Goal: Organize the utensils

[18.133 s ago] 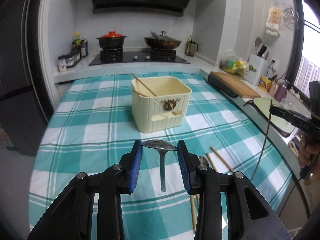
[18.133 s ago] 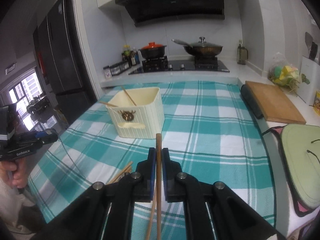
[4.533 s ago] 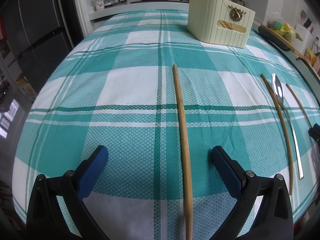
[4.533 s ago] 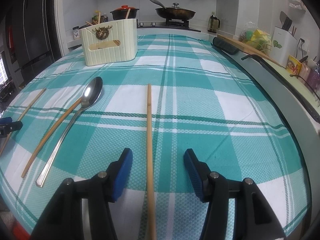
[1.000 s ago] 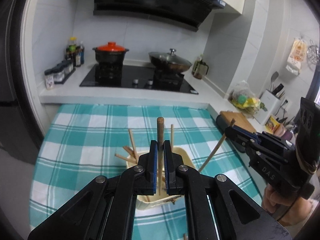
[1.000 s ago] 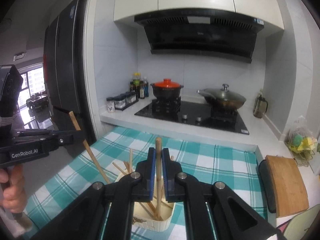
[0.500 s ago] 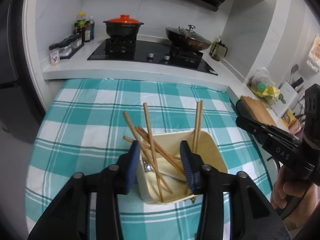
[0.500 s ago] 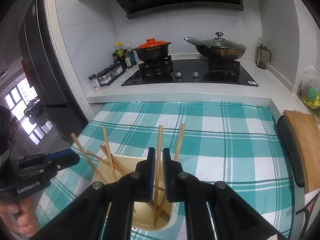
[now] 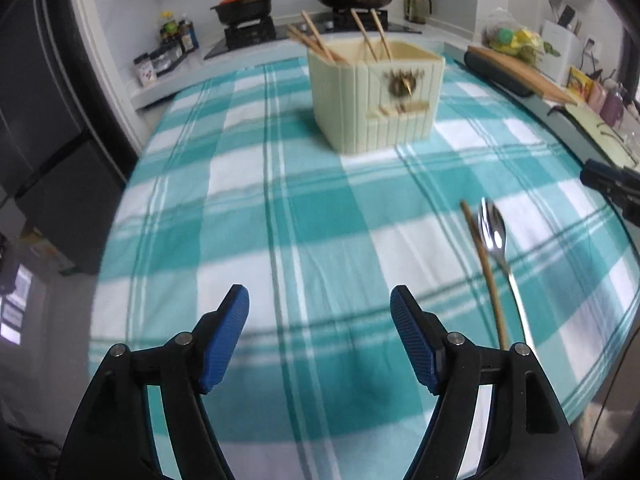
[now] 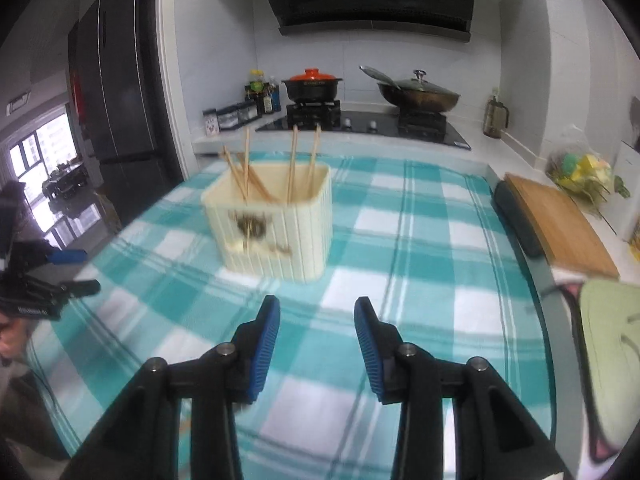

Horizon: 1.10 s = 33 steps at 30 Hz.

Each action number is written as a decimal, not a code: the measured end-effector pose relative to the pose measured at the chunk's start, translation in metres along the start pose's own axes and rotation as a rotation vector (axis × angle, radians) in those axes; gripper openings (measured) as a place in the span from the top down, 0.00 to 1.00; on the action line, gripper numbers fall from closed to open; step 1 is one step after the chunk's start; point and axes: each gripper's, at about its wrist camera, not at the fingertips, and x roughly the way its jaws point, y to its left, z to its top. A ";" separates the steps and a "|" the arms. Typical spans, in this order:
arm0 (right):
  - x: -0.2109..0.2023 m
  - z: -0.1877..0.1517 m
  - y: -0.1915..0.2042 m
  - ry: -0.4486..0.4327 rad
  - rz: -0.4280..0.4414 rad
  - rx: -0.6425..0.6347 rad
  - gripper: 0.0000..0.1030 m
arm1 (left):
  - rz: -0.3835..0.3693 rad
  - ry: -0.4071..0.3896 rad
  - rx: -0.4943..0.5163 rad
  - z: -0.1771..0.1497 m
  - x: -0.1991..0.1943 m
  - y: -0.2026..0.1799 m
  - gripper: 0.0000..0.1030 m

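A cream ribbed utensil box (image 9: 376, 96) (image 10: 276, 220) stands on the teal checked tablecloth (image 9: 280, 208) with several wooden chopsticks (image 9: 316, 42) (image 10: 294, 164) leaning in it. On the cloth at the right of the left wrist view lie a metal spoon (image 9: 498, 248) and one wooden chopstick (image 9: 486, 268), side by side. My left gripper (image 9: 320, 332) hovers low over bare cloth left of them, its jaws opening, nothing between them. My right gripper (image 10: 316, 340) is in front of the box, its jaws also opening and empty.
A stove with a red-lidded pot (image 10: 312, 80) and a wok (image 10: 416, 92) is behind the table. A wooden cutting board (image 10: 560, 224) and a green mat (image 10: 612, 340) lie on the counter at the right. A dark fridge (image 10: 116, 120) stands at the left.
Both grippers let go of their chopsticks into the box, opened, and dropped back and down toward the table. The left one now faces the spoon and the loose chopstick.
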 end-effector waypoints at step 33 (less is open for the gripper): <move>0.014 -0.137 0.011 0.211 -0.227 0.179 0.94 | -0.096 0.074 0.160 0.028 0.056 -0.129 0.16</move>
